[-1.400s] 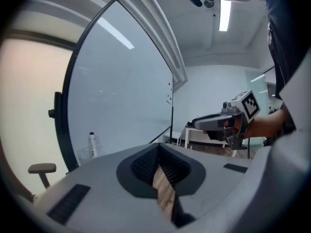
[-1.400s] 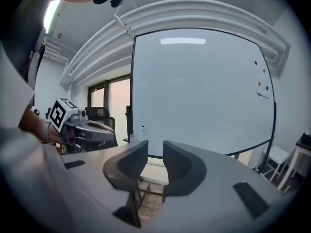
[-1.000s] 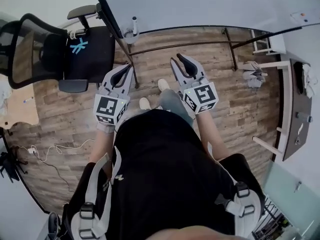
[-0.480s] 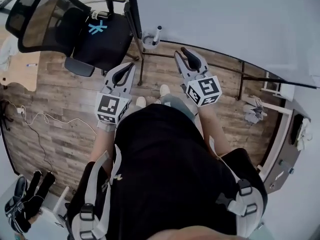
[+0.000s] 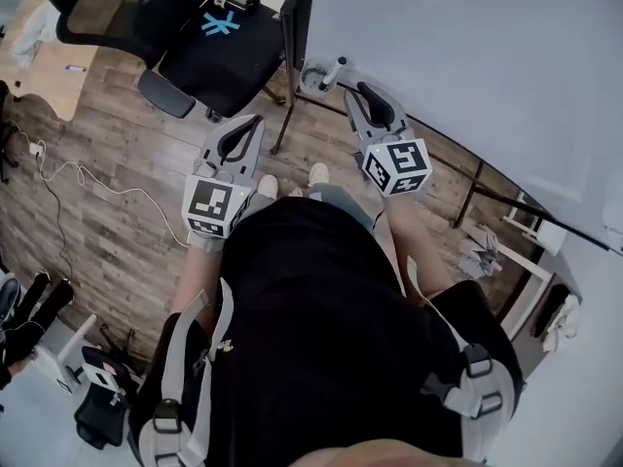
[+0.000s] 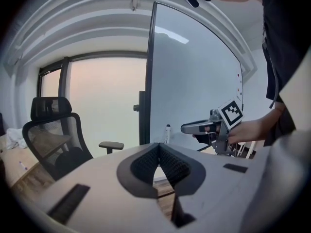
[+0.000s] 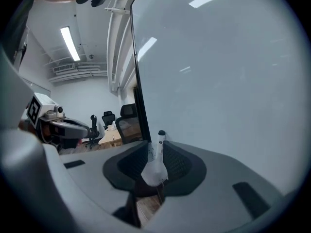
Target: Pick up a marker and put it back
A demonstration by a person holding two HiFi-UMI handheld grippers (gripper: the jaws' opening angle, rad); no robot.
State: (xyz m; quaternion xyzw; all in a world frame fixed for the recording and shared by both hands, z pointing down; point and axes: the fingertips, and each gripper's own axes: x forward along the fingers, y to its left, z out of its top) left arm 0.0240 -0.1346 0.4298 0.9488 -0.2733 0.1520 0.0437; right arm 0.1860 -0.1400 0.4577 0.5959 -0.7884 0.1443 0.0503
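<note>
**A:** Start at the right hand-held gripper (image 5: pixel 355 93). What are its jaws doing?

**B:** They are spread a little and pinch nothing. Its own view looks straight down the gap at the marker (image 7: pixel 159 143), which sits in a small white cup (image 7: pixel 154 173) by the dark frame edge of the whiteboard (image 5: pixel 467 66).

**A:** And the left hand-held gripper (image 5: pixel 258 122)?

**B:** Its pads are pressed together at the tips with nothing between them. It is held lower and off to the side, nearer the office chair (image 5: pixel 209 61) than the cup.

**A:** So which way does the marker lie from the right one?

**B:** Directly ahead of the jaw tips and close. In the head view it is just beyond them, a touch to the person's left. Its long axis is roughly upright with the dark cap on top and a slight lean. I judge the right hand is plainly the nearer one. A level approach with one pad on each side of the barrel above the cup rim looks like what the grasp calls for.

**A:** What can't you settle?

**B:** I can't tell whether the barrel is already inside the gap or just short of it, because the views disagree on depth. The lower barrel is hidden in the cup. How the cup is fixed to the frame is also too small to make out.
</note>
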